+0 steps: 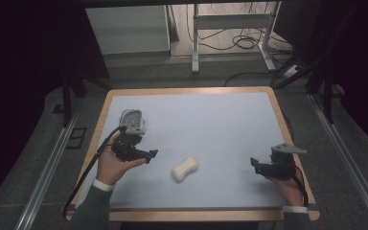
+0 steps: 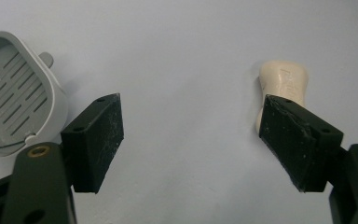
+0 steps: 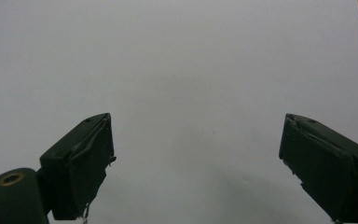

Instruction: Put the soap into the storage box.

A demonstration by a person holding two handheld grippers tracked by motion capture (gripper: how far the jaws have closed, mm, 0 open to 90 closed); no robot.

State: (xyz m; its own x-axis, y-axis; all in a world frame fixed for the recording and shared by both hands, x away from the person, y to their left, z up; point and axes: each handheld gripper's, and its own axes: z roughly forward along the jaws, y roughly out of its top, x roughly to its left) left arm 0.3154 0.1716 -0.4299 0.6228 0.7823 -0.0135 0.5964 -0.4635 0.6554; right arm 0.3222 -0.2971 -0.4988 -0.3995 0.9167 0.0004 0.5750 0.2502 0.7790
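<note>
At the far left of the pale blue counter lies a grey slotted plastic soap dish, empty, just behind the left gripper. That gripper, held in the person's left hand, has its jaws spread wide apart with nothing between them. Near it to the right, toward the counter's middle front, lies a cream-coloured waisted bar of soap, flat on the surface and apart from the dish. Well to the right, the right gripper hovers over bare counter, jaws likewise wide apart, holding nothing.
</note>
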